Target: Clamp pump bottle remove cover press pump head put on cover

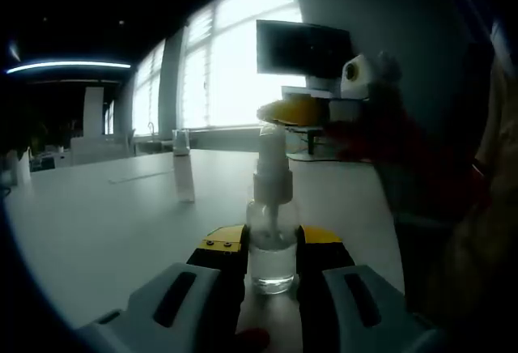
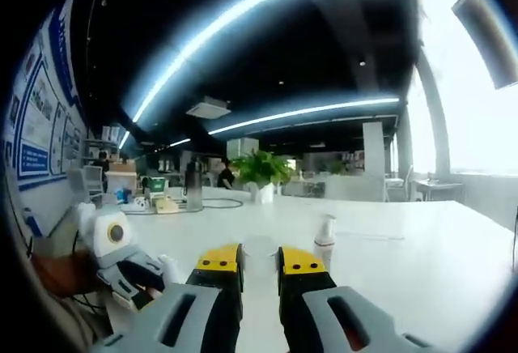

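Note:
A clear pump bottle [image 1: 271,248] with a white pump head [image 1: 272,144] stands upright on the white table [image 1: 97,231]. My left gripper [image 1: 271,244] is shut on the bottle's body, one yellow-tipped jaw on each side. My right gripper [image 1: 295,112] comes in from the right and hovers just above the pump head, a person's sleeve behind it. The clear cover [image 1: 184,176] stands alone on the table, to the left and farther back. In the right gripper view my right gripper [image 2: 261,260] has its jaws close together with nothing between them. The cover [image 2: 325,240] stands beyond them, and my left gripper [image 2: 121,260] sits at lower left.
A dark monitor [image 1: 303,48] stands at the table's far side before bright windows. A potted plant [image 2: 261,171], a dark flask [image 2: 193,185] and small boxes [image 2: 154,191] sit on the far end of the table. The table's edge runs close on the right [image 1: 388,231].

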`<state>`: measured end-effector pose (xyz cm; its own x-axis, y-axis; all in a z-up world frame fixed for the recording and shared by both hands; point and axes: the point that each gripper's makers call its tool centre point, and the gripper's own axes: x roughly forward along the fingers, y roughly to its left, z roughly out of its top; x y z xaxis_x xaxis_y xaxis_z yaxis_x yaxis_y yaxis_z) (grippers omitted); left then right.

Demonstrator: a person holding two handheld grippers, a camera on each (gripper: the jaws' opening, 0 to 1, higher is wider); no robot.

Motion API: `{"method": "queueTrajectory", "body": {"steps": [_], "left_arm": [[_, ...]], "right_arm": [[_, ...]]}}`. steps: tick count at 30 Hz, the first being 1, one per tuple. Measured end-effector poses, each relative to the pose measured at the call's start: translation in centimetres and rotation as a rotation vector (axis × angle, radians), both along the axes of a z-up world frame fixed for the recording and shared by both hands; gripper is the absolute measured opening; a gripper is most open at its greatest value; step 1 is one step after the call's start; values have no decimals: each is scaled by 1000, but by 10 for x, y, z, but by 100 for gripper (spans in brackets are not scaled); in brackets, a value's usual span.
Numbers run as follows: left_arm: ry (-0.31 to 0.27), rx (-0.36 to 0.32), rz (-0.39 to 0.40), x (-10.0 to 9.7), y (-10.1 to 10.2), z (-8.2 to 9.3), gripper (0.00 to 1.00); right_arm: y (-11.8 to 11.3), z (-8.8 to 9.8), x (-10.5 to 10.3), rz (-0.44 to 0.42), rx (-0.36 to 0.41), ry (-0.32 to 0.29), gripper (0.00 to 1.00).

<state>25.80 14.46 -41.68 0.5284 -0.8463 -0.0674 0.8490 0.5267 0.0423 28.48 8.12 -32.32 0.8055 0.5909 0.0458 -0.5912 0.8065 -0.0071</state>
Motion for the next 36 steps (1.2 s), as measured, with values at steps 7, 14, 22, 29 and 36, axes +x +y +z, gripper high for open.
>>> {"method": "queueTrajectory", "body": {"steps": [7, 14, 22, 29, 36], "left_arm": [[-1, 0, 0, 1, 0, 0, 15], [-2, 1, 0, 1, 1, 0, 15], [-2, 1, -1, 0, 0, 0, 15], [-2, 1, -1, 0, 0, 0, 15], [-2, 1, -1, 0, 0, 0, 15]], "right_arm": [[10, 10, -9, 26, 0, -24, 12], [26, 17, -17, 78, 23, -41, 12], [44, 20, -24, 128, 40, -37, 12], [52, 21, -29, 160, 44, -32, 12], [62, 17, -33, 203, 45, -9, 12]]}}
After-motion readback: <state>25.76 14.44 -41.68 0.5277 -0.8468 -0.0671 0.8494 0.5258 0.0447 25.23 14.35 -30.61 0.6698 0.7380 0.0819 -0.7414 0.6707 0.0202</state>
